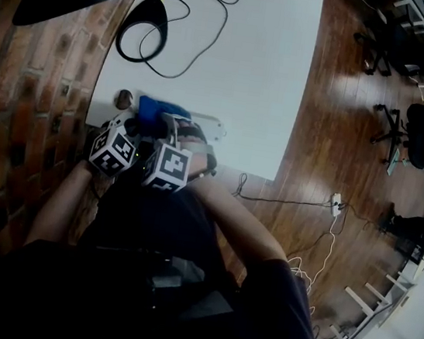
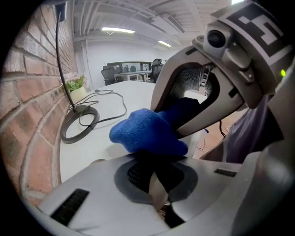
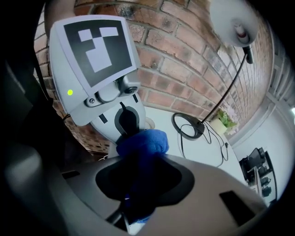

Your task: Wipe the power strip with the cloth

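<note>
A blue cloth [image 1: 160,107] lies bunched at the near left of the white table [image 1: 243,59], with the white power strip [image 1: 207,127] just right of it. Both grippers meet at the cloth. My left gripper [image 1: 134,119] is shut on a fold of the cloth [image 2: 146,132]. My right gripper [image 1: 179,127] stands close beside it, with the cloth [image 3: 142,144] pinched between its jaws. In the left gripper view the right gripper's body [image 2: 216,78] hides most of the strip. In the right gripper view the left gripper's marker cube [image 3: 94,50] fills the upper left.
A black ring-shaped lamp base [image 1: 142,28] with a looping cable stands further back on the table. A small brown round thing [image 1: 124,99] sits left of the cloth. A brick wall [image 1: 27,92] runs along the left. The table's right edge drops to wooden floor [image 1: 333,143].
</note>
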`<state>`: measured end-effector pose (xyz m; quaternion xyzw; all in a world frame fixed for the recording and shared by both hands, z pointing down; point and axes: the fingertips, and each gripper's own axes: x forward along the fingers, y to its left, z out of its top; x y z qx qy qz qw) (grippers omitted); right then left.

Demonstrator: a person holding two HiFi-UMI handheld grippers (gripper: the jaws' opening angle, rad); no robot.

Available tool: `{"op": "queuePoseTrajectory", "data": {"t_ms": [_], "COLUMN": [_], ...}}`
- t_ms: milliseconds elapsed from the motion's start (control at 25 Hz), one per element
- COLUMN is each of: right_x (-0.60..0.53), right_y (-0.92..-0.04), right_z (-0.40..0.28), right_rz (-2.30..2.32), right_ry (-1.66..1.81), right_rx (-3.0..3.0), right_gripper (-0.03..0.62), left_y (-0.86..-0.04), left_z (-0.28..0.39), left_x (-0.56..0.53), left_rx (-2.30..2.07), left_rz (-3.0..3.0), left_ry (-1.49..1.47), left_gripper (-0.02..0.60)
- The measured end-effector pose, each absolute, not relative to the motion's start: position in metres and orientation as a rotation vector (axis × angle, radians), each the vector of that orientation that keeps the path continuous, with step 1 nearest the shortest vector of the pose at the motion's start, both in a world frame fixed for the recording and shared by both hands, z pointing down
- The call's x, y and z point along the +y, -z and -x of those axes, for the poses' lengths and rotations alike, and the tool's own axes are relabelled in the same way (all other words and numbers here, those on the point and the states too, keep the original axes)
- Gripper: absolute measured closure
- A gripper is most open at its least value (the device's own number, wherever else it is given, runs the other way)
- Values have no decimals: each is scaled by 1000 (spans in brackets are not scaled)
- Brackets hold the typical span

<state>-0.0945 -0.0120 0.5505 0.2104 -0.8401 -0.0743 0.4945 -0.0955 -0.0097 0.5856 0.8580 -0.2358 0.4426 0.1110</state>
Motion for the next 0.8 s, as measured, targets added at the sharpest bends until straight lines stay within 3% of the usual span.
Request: {"op": "queuePoseTrajectory", "data": {"t_ms": [800], "right_x": [-13], "right_y": [-555], "right_z": [105], "right_rz": [-550], "right_ry": [37], "right_rx": [-2121], "right_gripper": [474], "left_y": [-589], "left_z": [98], "left_x": [-8], "left_rx": [-703], "left_rz": [-2491], "left_ry": [-1283], "left_gripper": [581]}}
